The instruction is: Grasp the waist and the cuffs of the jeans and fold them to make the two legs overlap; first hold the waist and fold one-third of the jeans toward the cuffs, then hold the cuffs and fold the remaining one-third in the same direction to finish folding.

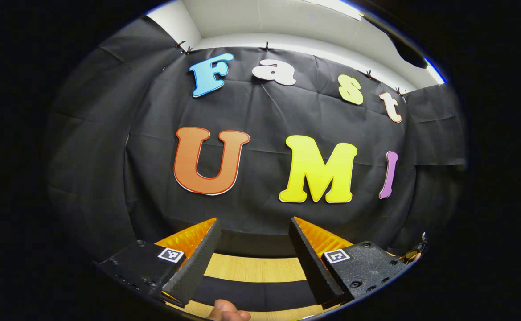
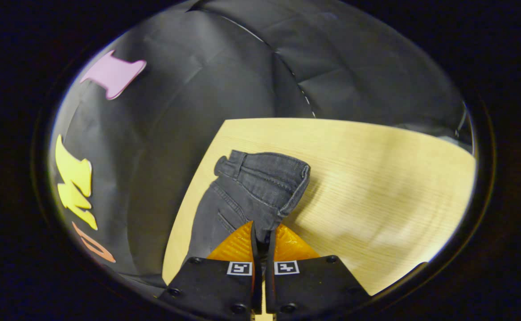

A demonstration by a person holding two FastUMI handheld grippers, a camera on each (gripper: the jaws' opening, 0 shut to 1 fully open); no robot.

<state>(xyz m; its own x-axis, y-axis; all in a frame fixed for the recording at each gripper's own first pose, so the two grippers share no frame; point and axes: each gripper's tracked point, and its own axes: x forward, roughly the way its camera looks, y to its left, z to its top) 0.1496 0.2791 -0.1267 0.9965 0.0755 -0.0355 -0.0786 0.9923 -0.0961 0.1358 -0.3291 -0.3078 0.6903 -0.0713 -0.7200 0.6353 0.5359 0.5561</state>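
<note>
The right gripper is clenched on the jeans, which lie on the table near its edge. The left gripper is released, above the table.

Recording booth, black cloth walls (clipped up), wooden table

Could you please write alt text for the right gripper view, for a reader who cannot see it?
The right tool, its two fingers closed together, pinches a fold of dark grey jeans lying on a light wooden table. The waistband end points away from the camera, near the table's left edge, with the booth's black cloth wall behind.
</note>
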